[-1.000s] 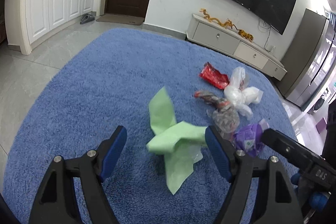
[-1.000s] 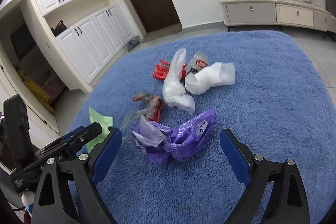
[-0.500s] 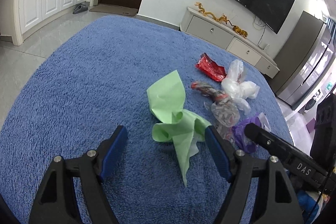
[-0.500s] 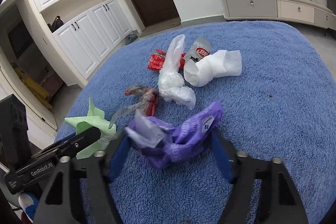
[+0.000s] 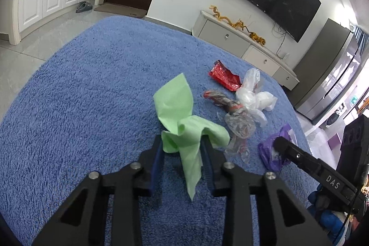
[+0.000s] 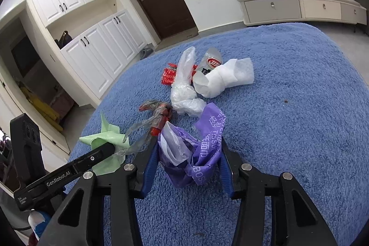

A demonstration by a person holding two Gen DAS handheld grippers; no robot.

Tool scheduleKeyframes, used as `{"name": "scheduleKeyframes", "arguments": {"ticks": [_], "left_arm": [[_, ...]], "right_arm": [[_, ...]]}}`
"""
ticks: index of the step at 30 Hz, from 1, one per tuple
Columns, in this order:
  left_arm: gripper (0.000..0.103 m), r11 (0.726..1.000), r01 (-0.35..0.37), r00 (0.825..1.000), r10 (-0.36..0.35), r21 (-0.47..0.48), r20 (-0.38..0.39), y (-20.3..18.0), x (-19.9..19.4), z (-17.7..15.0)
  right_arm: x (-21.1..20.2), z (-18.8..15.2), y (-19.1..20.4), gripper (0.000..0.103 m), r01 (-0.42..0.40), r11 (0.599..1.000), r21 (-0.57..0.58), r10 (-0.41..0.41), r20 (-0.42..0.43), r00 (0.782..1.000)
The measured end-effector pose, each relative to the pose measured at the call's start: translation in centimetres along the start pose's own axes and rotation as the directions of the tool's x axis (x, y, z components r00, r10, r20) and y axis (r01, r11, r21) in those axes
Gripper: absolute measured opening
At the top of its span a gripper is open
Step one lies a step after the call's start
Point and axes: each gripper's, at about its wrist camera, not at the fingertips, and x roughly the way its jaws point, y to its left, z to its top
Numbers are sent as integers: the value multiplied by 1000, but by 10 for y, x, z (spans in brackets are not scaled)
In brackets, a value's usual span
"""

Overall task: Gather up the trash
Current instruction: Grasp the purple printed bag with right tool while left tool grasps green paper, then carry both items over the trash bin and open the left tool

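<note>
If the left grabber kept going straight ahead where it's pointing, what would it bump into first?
The left gripper has just closed on the green paper, so that already sits between its pads. Straight ahead there is only blue rug; the other trash lies off to the right. Depth is hard to judge.

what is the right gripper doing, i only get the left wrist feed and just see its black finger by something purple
Observer: The right gripper has just been closing and is shut on the purple wrapper.
Operator: anything past the white plastic bag that i cant see
Observer: Yes, a white folded tissue lies beside the white plastic bag on the blue rug.
Operator: any other trash there
Observer: A clear cup with a red label lies behind that tissue.
</note>
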Motion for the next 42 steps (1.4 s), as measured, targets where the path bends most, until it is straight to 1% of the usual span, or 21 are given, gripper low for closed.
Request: {"name": "scheduleKeyframes", "arguments": {"ticks": [8, 16, 20, 28, 33, 36, 40, 42], "left_arm": [[20, 1000, -17, 999, 17, 6, 31, -2, -19, -9], [19, 999, -47, 997, 45, 24, 69, -7, -45, -15], [19, 996, -74, 993, 70, 40, 92, -17, -57, -16], [19, 993, -76, 987, 63, 86, 150, -42, -88, -20], [19, 992, -45, 985, 25, 114, 173, -64, -105, -23], [19, 987, -27, 984, -2, 161, 179, -85, -112, -26], [19, 970, 1, 985, -43, 242, 168, -121, -112, -27], [19, 957, 19, 985, -67, 291, 158, -143, -106, -28]], "right_arm": [[-14, -7, -9, 44, 3, 1000, 20, -3, 17, 1000], [-32, -14, -19, 43, 8, 999, 39, -10, 41, 999], [-44, -19, -24, 43, 9, 998, 57, -13, 58, 998], [-88, -19, -28, 43, 0, 997, 72, -10, 148, 989], [-124, -24, -32, 43, 0, 996, 85, -18, 214, 977], [-145, -26, -39, 43, 3, 995, 101, -29, 251, 968], [-176, -28, -57, 43, 20, 989, 149, -66, 307, 949], [-194, -29, -72, 43, 34, 982, 186, -97, 338, 936]]}}
